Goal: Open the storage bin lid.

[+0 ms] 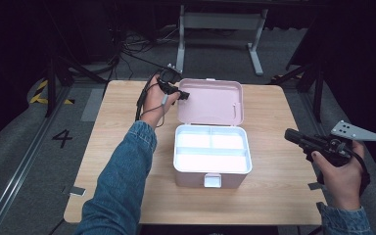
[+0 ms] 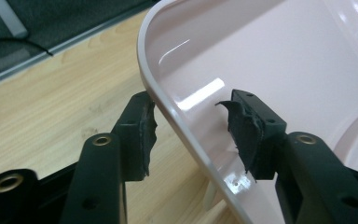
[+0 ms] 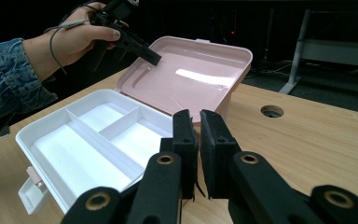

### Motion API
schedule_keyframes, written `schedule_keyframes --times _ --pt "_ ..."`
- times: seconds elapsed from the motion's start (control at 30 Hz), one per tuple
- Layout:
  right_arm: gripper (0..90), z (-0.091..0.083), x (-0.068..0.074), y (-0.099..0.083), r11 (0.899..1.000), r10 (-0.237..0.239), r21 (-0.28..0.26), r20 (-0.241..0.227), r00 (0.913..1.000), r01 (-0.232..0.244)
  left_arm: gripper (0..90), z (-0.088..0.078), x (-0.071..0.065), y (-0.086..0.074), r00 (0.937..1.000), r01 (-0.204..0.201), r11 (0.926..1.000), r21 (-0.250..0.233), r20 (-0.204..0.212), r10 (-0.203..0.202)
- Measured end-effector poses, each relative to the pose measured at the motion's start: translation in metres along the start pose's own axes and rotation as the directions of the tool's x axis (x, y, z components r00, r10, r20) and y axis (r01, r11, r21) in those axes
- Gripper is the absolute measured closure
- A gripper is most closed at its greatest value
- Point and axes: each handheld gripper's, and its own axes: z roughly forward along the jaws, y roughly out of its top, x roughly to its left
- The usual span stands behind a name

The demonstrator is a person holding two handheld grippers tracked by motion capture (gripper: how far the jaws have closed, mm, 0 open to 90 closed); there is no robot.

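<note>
Left gripper [image 2: 191, 135] sits released around the pink lid [image 1: 210, 101] rim, right gripper [image 3: 198, 154] clenched empty; a sloppy pinch could slip off.

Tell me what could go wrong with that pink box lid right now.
The left gripper straddles the lid rim with its jaws open, so the lid could slip free and drop. If it drops, it may slam onto the white tray. The right gripper is off to the side, not steadying the box.

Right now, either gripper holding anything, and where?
Nothing clamped. Left gripper open, straddling the pink lid's left rim. Right gripper nearly shut on nothing.
</note>
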Motion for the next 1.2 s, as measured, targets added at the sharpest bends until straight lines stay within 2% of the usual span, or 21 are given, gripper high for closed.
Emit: schedule_keyframes --times 0.13,0.17,0.23,0.33,0.43,0.57,0.77,0.87,0.9,1.0,1.07,1.13,1.2 --pt "85.0 0.001 0.000 0.000 1.000 -0.002 0.002 -0.001 1.0000 0.002 54.1 0.004 0.005 -0.003 0.9998 0.014 0.9995 0.030 0.012 -0.014" --pt "84.9 0.001 0.000 0.000 1.000 -0.001 0.004 -0.001 1.0000 0.001 56.3 0.005 0.006 -0.004 1.0000 -0.001 0.9993 0.039 -0.004 0.001" --pt "84.9 0.001 0.000 -0.001 1.000 0.000 0.006 0.000 1.0000 0.000 60.5 0.006 0.007 -0.005 0.9999 -0.009 0.9988 0.049 -0.007 0.010" --pt "84.8 0.002 0.000 -0.001 1.000 0.000 0.005 0.001 1.0000 0.000 60.5 0.009 0.008 -0.007 0.9999 -0.009 0.9972 0.074 -0.006 0.009" --pt "84.4 0.002 0.000 -0.001 1.000 0.003 0.009 -0.002 1.0000 -0.003 60.2 0.016 0.007 -0.009 0.9994 -0.026 0.9932 0.114 -0.018 0.028" --pt "84.4 0.002 -0.001 -0.001 1.000 -0.002 0.007 -0.001 1.0000 0.002 59.4 0.020 0.007 -0.011 0.9997 -0.019 0.9920 0.125 -0.012 0.021" --pt "84.4 0.002 0.000 -0.002 1.000 0.007 0.012 -0.003 1.0000 -0.007 58.7 0.021 0.008 -0.012 0.9997 -0.022 0.9920 0.125 -0.010 0.023" --pt "84.1 0.001 0.000 -0.002 1.000 0.006 0.009 -0.004 1.0000 -0.006 57.1 0.023 0.009 -0.014 0.9999 -0.011 0.9927 0.120 -0.002 0.012" --pt "84.1 0.001 -0.001 -0.002 1.000 0.004 0.007 -0.003 1.0000 -0.004 55.1 0.023 0.008 -0.015 1.0000 0.008 0.9938 0.111 0.003 -0.008" --pt "84.0 0.001 -0.001 -0.002 1.000 0.003 0.006 -0.001 1.0000 -0.003 48.4 0.023 0.009 -0.015 0.9999 0.012 0.9955 0.094 0.009 -0.013" --pt "83.6 0.001 0.000 -0.002 1.000 0.004 0.005 -0.002 1.0000 -0.004 43.6 0.016 0.009 -0.015 0.9997 0.015 0.9977 0.067 -0.018 -0.014" --pt "83.5 0.001 0.000 -0.002 1.000 0.005 0.005 0.000 1.0000 -0.005 42.3 0.013 0.009 -0.014 0.9997 0.014 0.9983 0.056 -0.023 -0.012" --pt "83.2 0.002 -0.001 -0.002 1.000 0.004 0.010 0.003 1.0000 -0.004 40.4 0.002 0.007 -0.013 0.9996 0.002 0.9998 0.022 -0.029 -0.001"
